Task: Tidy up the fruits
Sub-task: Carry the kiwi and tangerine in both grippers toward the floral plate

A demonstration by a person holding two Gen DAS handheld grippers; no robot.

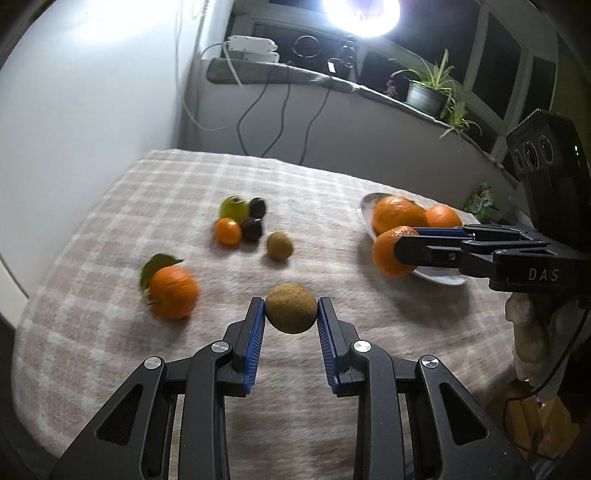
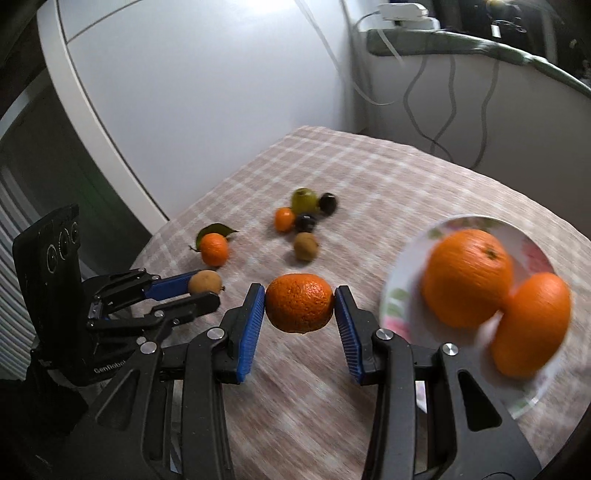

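My left gripper (image 1: 291, 309) is shut on a brown kiwi (image 1: 291, 308) and holds it above the checked tablecloth; the kiwi also shows in the right wrist view (image 2: 204, 282). My right gripper (image 2: 300, 307) is shut on a mandarin (image 2: 300, 307), held just left of a floral plate (image 2: 402, 295) that carries two oranges (image 2: 467, 277). In the left wrist view that mandarin (image 1: 386, 254) hangs at the plate's (image 1: 439, 275) near edge. On the cloth lie a leafy mandarin (image 1: 173, 291), a second kiwi (image 1: 279, 245), a small mandarin (image 1: 228, 231), a green fruit (image 1: 233, 208) and two dark fruits (image 1: 255, 221).
The table stands in a corner, with a white wall on the left and a ledge with cables behind (image 1: 280, 107). A potted plant (image 1: 428, 92) and a bright lamp (image 1: 362, 14) are at the back. The tablecloth (image 1: 110, 221) drops off at the left edge.
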